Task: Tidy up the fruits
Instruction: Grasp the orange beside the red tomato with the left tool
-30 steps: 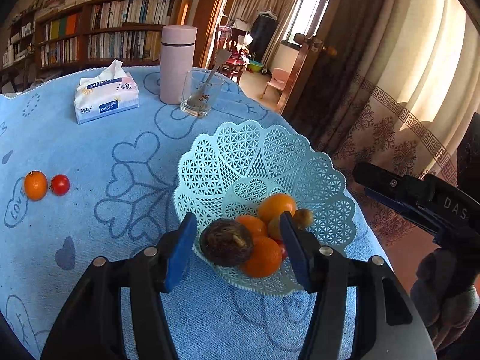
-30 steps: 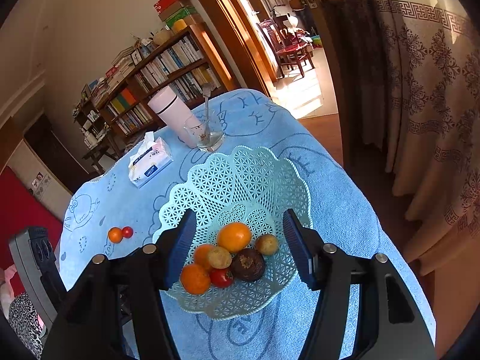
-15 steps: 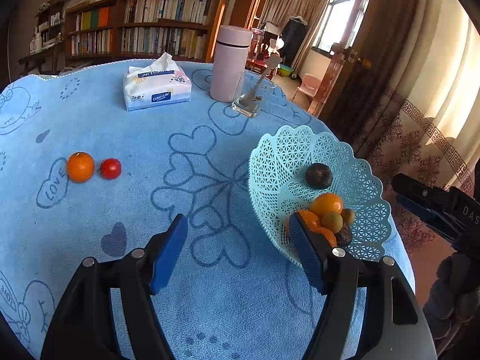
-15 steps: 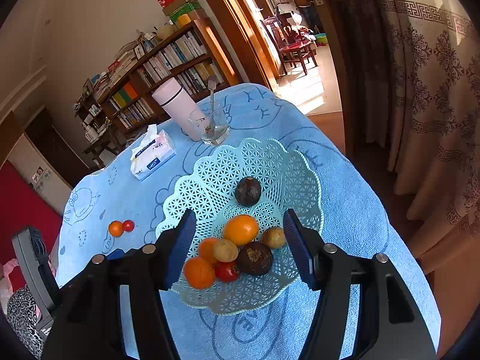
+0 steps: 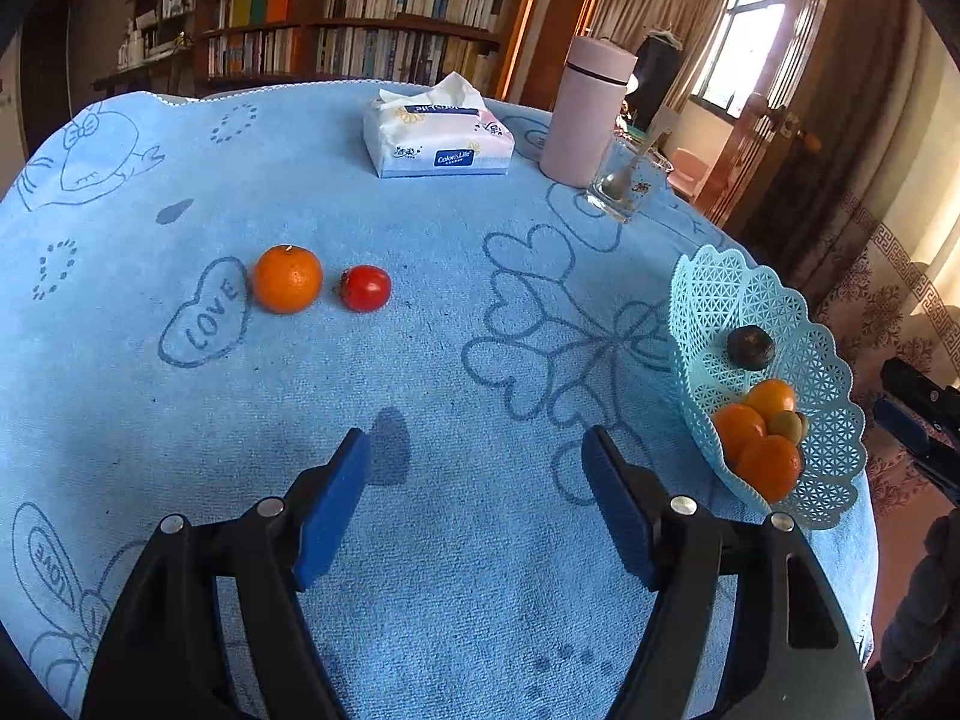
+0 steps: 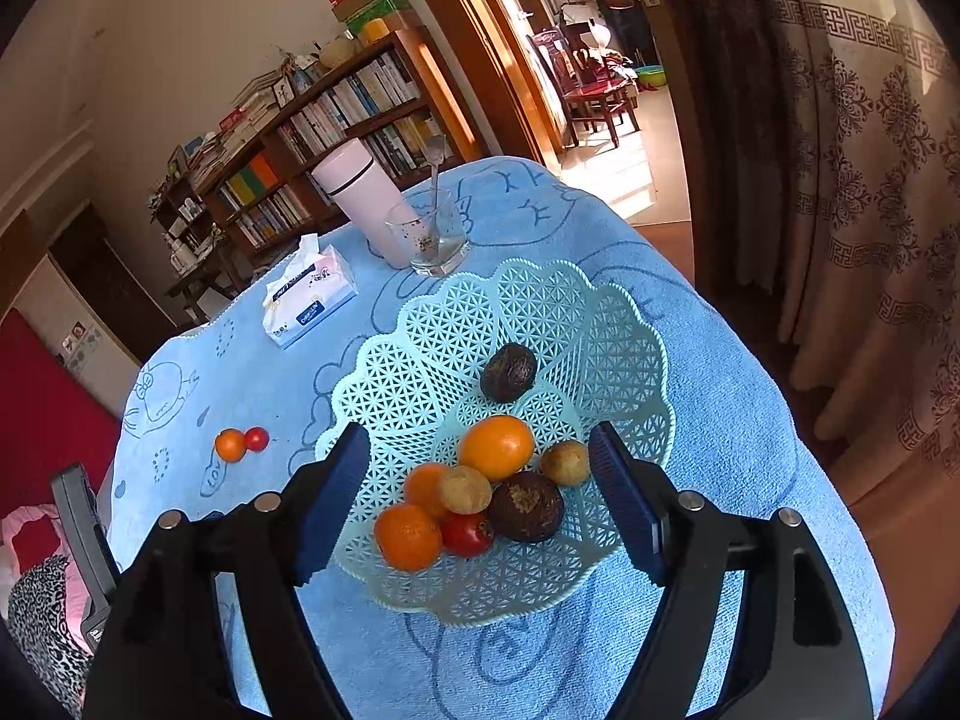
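Note:
A pale green lattice fruit basket (image 6: pixel 420 372) holds several fruits: oranges, a tomato, two small tan fruits and two dark brown fruits, one (image 6: pixel 508 372) lying apart up the wall. It also shows at the right of the left wrist view (image 5: pixel 738 294). An orange (image 5: pixel 287 279) and a red tomato (image 5: pixel 365 287) lie side by side on the blue cloth, also seen small in the right wrist view (image 6: pixel 230 444). My left gripper (image 5: pixel 474 468) is open and empty over bare cloth, short of the two fruits. My right gripper (image 6: pixel 477 468) is open and empty above the basket.
At the back stand a tissue pack (image 5: pixel 441 135), a pink flask (image 5: pixel 588 111) and a glass with a spoon (image 5: pixel 627 183). The round table (image 5: pixel 180 138) drops off at the right beside curtains. A bookshelf (image 5: pixel 360 30) lies behind.
My left gripper let go of a dark brown fruit into the basket and swung left over the cloth towards the orange and tomato. The right gripper stayed almost still.

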A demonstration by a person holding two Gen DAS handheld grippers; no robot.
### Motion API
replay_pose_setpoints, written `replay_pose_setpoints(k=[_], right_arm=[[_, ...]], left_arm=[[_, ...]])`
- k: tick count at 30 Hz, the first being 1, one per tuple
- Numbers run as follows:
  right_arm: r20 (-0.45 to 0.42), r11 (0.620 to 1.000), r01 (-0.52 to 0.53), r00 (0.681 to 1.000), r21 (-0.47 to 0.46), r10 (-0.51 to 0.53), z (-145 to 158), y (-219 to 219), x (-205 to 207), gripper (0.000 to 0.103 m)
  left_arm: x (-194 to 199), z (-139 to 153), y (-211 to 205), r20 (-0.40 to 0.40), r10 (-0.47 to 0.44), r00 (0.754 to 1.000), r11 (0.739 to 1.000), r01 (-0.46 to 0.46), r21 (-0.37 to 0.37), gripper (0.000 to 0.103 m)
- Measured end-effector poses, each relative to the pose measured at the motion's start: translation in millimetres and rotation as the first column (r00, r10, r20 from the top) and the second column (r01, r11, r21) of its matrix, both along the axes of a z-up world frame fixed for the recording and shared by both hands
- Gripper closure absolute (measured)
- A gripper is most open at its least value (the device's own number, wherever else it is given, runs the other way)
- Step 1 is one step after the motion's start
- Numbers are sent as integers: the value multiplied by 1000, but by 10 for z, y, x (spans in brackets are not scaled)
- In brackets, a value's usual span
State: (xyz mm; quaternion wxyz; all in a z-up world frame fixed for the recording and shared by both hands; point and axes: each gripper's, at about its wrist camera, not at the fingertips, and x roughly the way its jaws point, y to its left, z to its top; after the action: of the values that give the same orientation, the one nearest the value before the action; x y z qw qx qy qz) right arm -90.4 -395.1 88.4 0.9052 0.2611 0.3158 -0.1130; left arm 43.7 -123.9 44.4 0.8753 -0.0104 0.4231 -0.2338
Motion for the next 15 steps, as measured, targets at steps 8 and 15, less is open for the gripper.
replay_pose_setpoints(k=[8,15], right_arm=[[22,999,-41,999,-9,41,21,103,2,26],[49,994,-106,993,-26,107,68,246,17,26]], left_arm=[[268,-41,367,-5,108,994,994,-108,20,30],[553,-214,514,10,181,983,979,-182,97,30]])
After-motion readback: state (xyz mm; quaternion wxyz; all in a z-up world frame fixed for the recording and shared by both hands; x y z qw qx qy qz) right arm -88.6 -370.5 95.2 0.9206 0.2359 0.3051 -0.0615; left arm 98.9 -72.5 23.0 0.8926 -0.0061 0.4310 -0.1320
